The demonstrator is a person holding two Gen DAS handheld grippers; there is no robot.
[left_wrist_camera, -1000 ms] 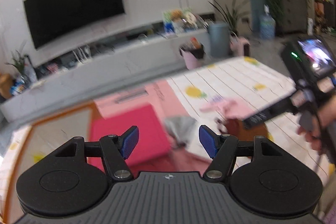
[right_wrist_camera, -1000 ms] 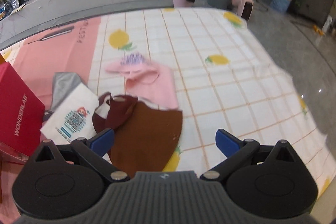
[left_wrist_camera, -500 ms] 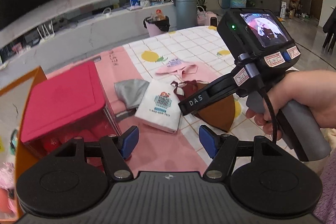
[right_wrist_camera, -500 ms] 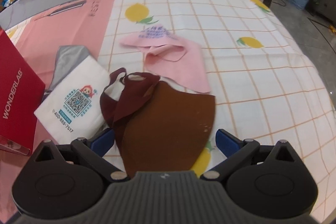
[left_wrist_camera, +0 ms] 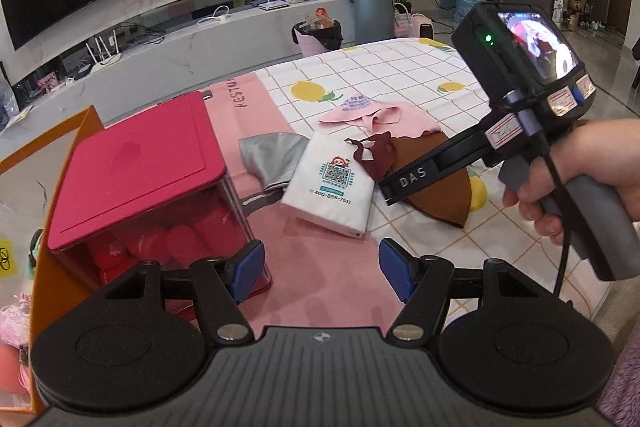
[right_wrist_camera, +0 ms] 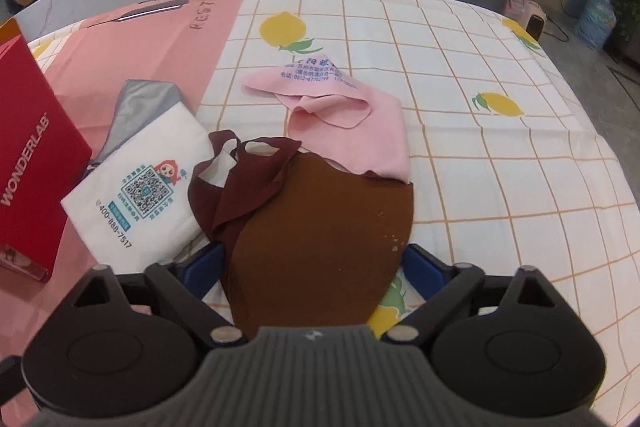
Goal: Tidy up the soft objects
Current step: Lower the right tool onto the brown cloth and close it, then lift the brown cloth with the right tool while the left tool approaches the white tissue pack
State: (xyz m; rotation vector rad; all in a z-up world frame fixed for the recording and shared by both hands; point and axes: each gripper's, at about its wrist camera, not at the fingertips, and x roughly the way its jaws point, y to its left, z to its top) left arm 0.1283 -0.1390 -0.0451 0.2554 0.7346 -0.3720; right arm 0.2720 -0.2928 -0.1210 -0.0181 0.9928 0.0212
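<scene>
Both grippers stood wide. Right gripper [right_wrist_camera: 312, 267], jaws just closing, straddled the brown cloth [right_wrist_camera: 324, 235] at six o'clock, seemingly not yet pinching it. Left gripper [left_wrist_camera: 320, 273] hovered empty over pink tablecloth [left_wrist_camera: 320, 291], red-lidded box [left_wrist_camera: 136, 167] at ten o'clock.

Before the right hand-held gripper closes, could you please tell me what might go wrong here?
1. The brown cloth between the right hand-held gripper, whose jaws have just been closing, overlaps the pink cloth; lifting may drag it.
2. Its maroon straps lie on the white pouch and could shift it.
</scene>
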